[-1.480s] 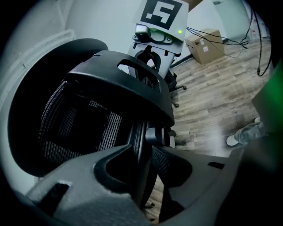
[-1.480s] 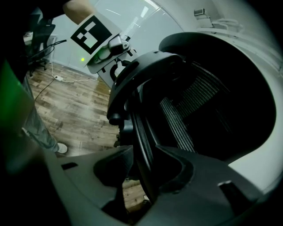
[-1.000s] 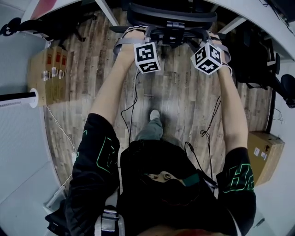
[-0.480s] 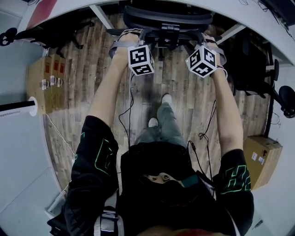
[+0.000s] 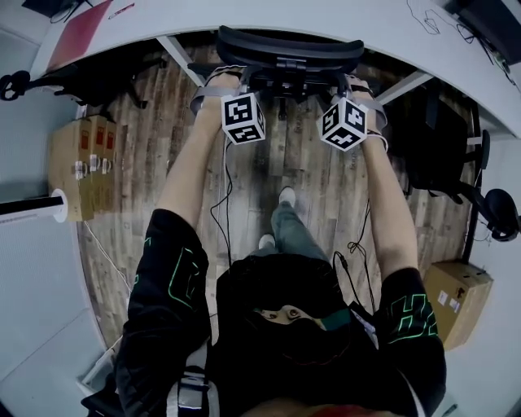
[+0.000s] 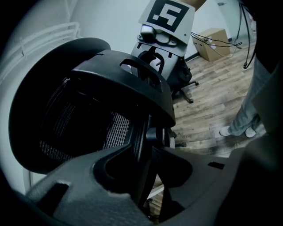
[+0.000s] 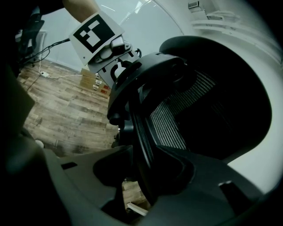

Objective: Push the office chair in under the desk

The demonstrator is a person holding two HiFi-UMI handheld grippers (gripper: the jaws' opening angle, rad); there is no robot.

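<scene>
— Where is the office chair (image 5: pixel 289 49)?
— Ahead of my tongs, its back at the desk (image 5: pixel 326 20) edge. My left tongs (image 6: pixel 148 154) and right tongs (image 7: pixel 148 159) both squeeze its frame. Wood floor (image 5: pixel 309 171) lies open behind them.

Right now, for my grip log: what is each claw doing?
Left claw: closed on one side edge of the office chair back.
Right claw: closed on its other side edge.

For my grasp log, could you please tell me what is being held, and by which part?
The office chair: the left gripper and the right gripper are each shut on its backrest frame, one at each side.
</scene>
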